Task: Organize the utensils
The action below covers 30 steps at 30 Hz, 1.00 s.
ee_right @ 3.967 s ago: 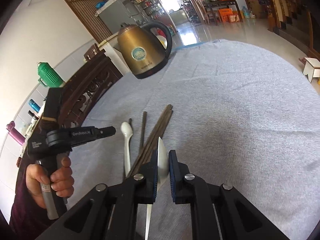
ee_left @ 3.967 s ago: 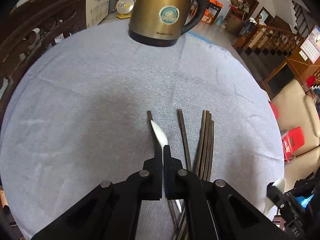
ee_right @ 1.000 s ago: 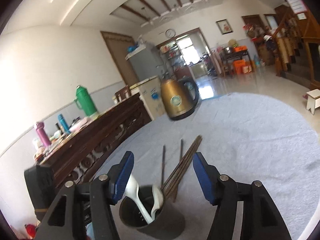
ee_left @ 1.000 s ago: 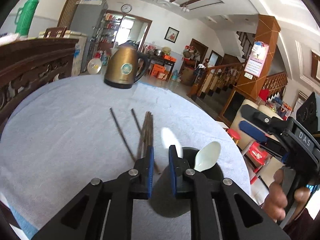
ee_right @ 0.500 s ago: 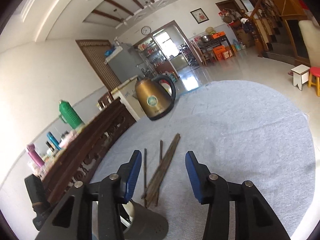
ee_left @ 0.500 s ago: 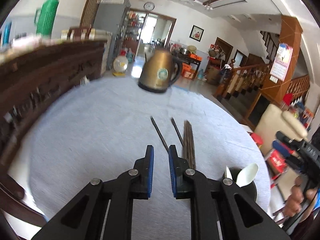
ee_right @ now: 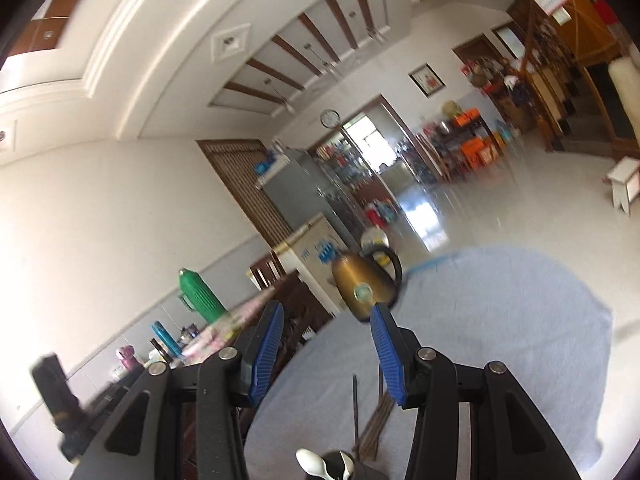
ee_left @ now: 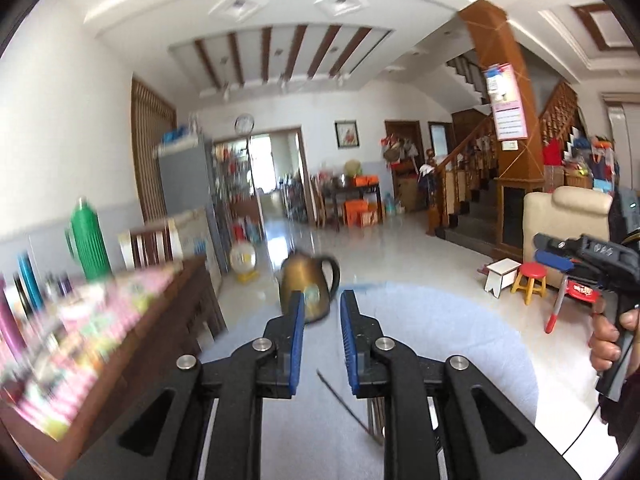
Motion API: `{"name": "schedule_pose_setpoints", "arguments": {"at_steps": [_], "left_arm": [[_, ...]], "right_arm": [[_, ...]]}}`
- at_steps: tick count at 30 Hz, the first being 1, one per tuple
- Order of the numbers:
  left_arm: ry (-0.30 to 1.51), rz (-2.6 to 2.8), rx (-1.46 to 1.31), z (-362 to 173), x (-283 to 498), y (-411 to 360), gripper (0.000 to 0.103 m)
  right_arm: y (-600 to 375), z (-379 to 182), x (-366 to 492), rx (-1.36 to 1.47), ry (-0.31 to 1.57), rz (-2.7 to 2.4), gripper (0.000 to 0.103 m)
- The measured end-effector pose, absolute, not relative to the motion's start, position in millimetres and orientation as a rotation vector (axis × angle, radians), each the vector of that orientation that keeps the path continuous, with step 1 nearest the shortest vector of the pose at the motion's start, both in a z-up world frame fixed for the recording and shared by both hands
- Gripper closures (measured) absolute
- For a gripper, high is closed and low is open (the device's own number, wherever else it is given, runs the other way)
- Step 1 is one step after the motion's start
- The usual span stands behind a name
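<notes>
Chopsticks [ee_right: 370,424] lie loose on the cloth; both grippers [ee_left: 322,336] [ee_right: 328,350], spread and empty, could scatter them.

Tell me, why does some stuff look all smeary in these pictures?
Left wrist view: the sideboard clutter and gold kettle smear with motion blur, while the left tool stays crisp. Right wrist view: the far doorway streaks; the round lens bends the walls.

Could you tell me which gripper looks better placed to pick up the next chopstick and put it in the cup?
Probably the right gripper: its jaws are open and empty, with the chopsticks and the cup holding the spoons just beneath it. The left gripper, also empty, has a narrower gap.
</notes>
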<state>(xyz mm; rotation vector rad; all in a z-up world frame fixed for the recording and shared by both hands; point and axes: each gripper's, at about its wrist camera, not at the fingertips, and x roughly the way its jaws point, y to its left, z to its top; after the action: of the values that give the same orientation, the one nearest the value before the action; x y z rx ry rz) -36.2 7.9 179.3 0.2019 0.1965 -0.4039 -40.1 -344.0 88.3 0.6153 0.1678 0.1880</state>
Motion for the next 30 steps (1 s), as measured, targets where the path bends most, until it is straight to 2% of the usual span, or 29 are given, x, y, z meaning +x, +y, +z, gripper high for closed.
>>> {"name": "schedule_pose_setpoints", "arguments": {"at_steps": [3,14,19,25,26,28,30], "left_arm": [[0.150,-0.379,0.253,235.8,-62.4,-4.8,0.068],[-0.087,-0.197,0.367,450.2,-178.0,-24.6,0.068],[-0.232,-0.014,0.309,543.9,-235.8,2.3,0.055],[-0.296,0.149,0.272,596.0,-263.1,37.7,0.045],[-0.299,0.163,0.260,595.3,-262.4,44.2,0.041],[-0.268,0.176,0.251,581.8,-248.8,55.6,0.038],[-0.221,0.136,0.254,558.4,-224.8,61.5,0.033]], "right_arm": [[-350.1,116.2,-54.1,0.601,0.133,0.216,0.054],[-365.0,227.1,-122.7,0.551,0.010,0.236,0.054],[-372.3,310.7,-157.6,0.526,-0.088,0.236,0.054],[-385.2,403.7,-182.8,0.565,-0.180,0.219,0.054],[-384.6,413.9,-184.3,0.561,-0.183,0.208,0.054],[-383.7,422.9,-183.3,0.568,-0.168,0.205,0.054],[-375.6,413.9,-173.4,0.579,-0.138,0.199,0.054]]}}
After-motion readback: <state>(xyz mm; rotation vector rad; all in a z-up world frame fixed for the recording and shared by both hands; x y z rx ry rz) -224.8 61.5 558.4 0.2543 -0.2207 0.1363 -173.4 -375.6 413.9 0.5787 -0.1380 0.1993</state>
